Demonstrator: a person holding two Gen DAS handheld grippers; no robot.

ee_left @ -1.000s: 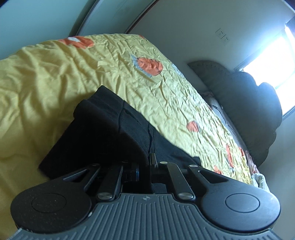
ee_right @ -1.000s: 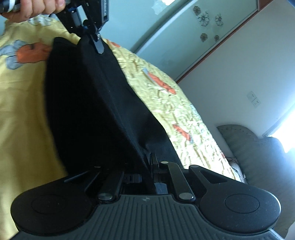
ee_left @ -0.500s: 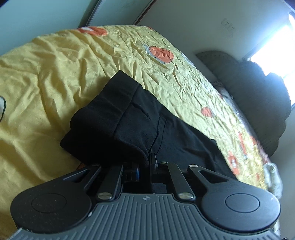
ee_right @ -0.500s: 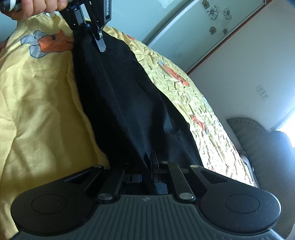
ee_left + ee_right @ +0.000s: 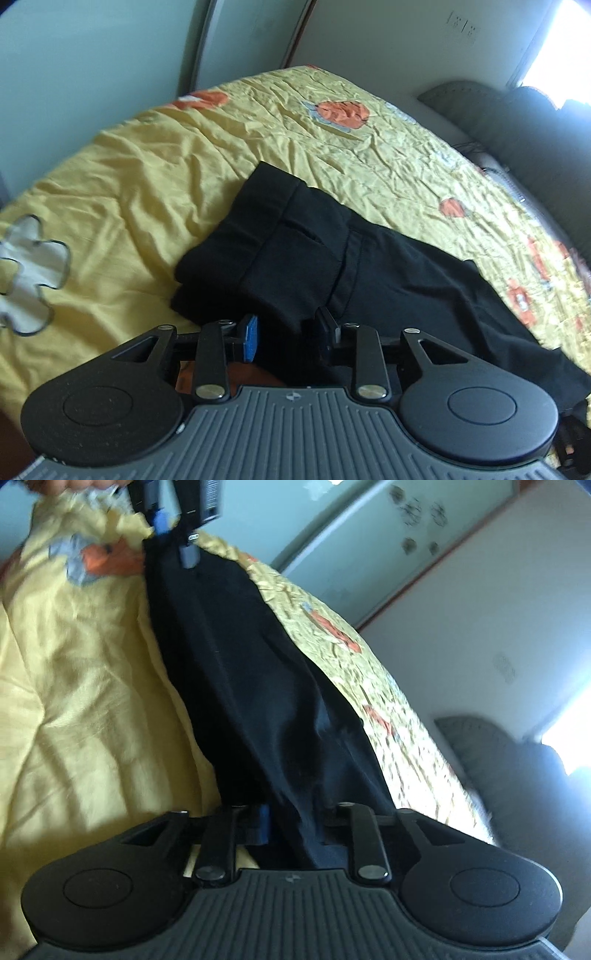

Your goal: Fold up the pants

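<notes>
— What covers the bed?
— A wrinkled yellow bedspread (image 5: 155, 177) with orange prints, one orange patch (image 5: 343, 113) toward 12 o'clock and a white flower shape (image 5: 31, 273) at 9 o'clock.
— And past it?
— A dark padded headboard (image 5: 524, 122) at 2 o'clock, a bright window (image 5: 561, 44) above it, and a wall switch (image 5: 460, 26) at 1 o'clock.

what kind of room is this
Most likely a bedroom: black pants lie on a bed with a yellow patterned bedspread, a padded dark headboard stands at its far end, and there is a window.
</notes>
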